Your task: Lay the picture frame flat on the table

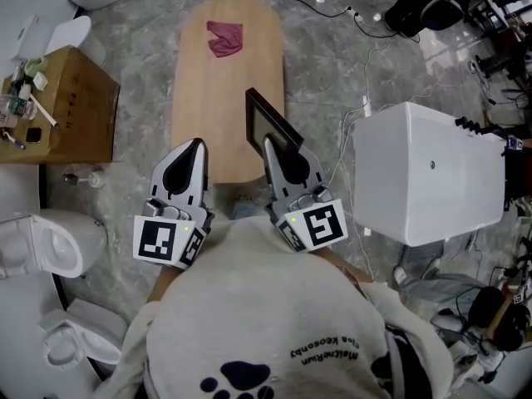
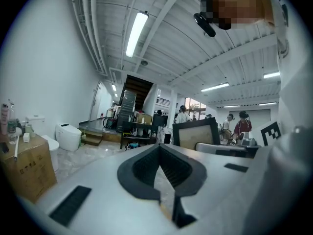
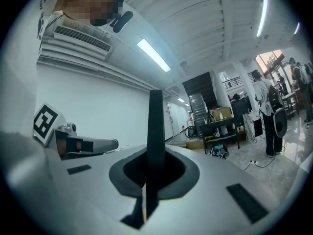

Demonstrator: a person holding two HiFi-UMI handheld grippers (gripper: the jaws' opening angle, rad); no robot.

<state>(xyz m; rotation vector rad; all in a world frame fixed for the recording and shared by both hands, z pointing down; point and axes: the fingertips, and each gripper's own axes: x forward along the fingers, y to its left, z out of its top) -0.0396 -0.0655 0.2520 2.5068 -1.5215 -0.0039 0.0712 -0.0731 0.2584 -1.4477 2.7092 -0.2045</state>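
Head view: a light wooden table with rounded ends (image 1: 223, 98) runs away from the person, and a crumpled maroon cloth (image 1: 224, 37) lies at its far end. A black rectangular picture frame (image 1: 270, 125) stands on edge over the near right part of the tabletop, not lying flat. Whether its lower edge touches the wood cannot be told. The right gripper (image 1: 269, 144) has the near end of the frame. The left gripper (image 1: 197, 144) sits beside it over the near left edge of the table, apart from the frame. A brown cardboard box (image 1: 66, 106) stands on the floor to the left, and a white boxy cabinet (image 1: 428, 169) to the right.

Left gripper view: the left gripper (image 2: 160, 147) has its grey jaws closed tip to tip, with nothing between them. The picture frame (image 2: 197, 133) shows upright beyond and to the right, with its pale back facing this camera. The cardboard box (image 2: 27, 173) is at the lower left, and a white toilet (image 2: 68, 135) stands further off.

Right gripper view: the right gripper (image 3: 154, 153) is clamped on the thin black edge of the picture frame (image 3: 156, 126). That edge rises straight up from between the dark pads. The left gripper (image 3: 85, 145) lies level at the left side of the view.
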